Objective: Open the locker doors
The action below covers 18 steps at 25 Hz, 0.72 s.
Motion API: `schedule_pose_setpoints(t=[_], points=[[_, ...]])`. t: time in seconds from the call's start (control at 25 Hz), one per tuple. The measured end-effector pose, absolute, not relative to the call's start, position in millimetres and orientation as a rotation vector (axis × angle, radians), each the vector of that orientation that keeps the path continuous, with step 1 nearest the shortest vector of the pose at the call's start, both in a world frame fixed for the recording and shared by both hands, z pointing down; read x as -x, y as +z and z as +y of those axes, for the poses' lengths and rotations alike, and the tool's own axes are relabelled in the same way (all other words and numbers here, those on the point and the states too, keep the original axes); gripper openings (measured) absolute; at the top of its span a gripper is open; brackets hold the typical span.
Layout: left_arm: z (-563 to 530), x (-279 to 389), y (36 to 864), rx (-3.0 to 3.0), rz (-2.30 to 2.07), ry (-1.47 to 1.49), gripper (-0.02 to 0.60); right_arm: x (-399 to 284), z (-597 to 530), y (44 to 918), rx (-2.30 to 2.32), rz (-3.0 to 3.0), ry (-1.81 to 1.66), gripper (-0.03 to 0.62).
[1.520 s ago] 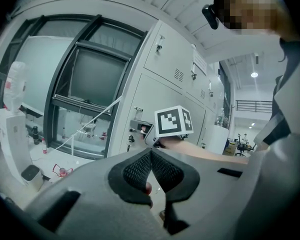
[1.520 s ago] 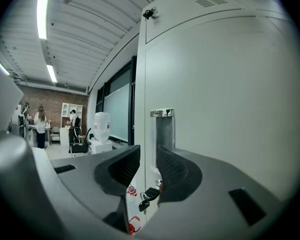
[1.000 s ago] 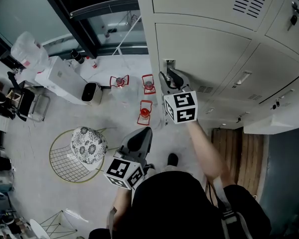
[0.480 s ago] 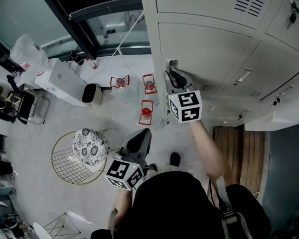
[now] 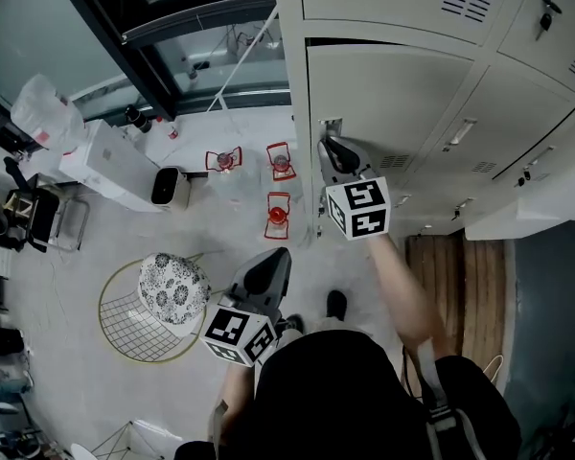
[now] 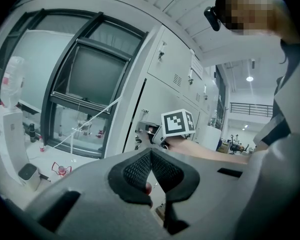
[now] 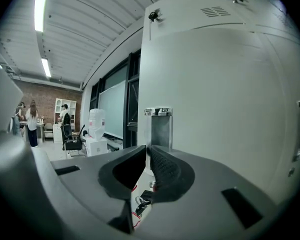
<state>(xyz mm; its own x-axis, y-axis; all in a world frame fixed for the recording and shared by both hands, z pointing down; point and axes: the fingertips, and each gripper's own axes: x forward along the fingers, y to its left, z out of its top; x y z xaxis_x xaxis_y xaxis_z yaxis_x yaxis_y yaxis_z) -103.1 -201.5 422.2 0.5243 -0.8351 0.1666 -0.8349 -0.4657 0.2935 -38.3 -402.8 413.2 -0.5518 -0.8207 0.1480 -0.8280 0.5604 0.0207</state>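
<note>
A bank of pale grey lockers (image 5: 412, 94) fills the upper right of the head view. My right gripper (image 5: 328, 144) is at the metal handle (image 5: 326, 125) on the left edge of one door. Its jaws have just been closing. In the right gripper view the handle plate (image 7: 159, 126) runs down between the pads (image 7: 162, 166), which pinch its lower end. My left gripper (image 5: 272, 255) hangs back over the floor, shut and empty, with its pads (image 6: 137, 166) together. From the left gripper view I see the right gripper's marker cube (image 6: 178, 123) at the door.
Three red lanterns (image 5: 278, 214) stand on the floor by the locker's base. A wire stool with a patterned cushion (image 5: 172, 281) and a white appliance (image 5: 110, 161) are to the left. A lower locker door (image 5: 527, 220) at the right stands open. A key hangs in an upper door (image 5: 546, 8).
The right gripper's jaws have drawn together at the door handle. A darker gap now shows along that door's top edge. The left gripper has hardly shifted.
</note>
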Motion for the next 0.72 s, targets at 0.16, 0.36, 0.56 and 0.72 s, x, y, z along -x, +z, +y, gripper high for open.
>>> schedule_pose_setpoints(t=[0.16, 0.36, 0.56, 0.72], points=[[-193, 106, 421, -2.452, -1.345, -0.007, 0.017, 35, -390, 412, -1.420, -2.637, 0.077, 0.023], [-184, 105, 422, -2.480, -1.289, -0.016, 0.017, 30, -373, 413, -1.422, -2.620, 0.068, 0.023], [-174, 100, 422, -2.518, -1.221, -0.007, 0.018, 22, -353, 412, -1.406, -2.636, 0.062, 0.023], [-168, 96, 422, -2.547, -1.165, 0.001, 0.018, 16, -337, 412, -1.387, -2.655, 0.047, 0.023]])
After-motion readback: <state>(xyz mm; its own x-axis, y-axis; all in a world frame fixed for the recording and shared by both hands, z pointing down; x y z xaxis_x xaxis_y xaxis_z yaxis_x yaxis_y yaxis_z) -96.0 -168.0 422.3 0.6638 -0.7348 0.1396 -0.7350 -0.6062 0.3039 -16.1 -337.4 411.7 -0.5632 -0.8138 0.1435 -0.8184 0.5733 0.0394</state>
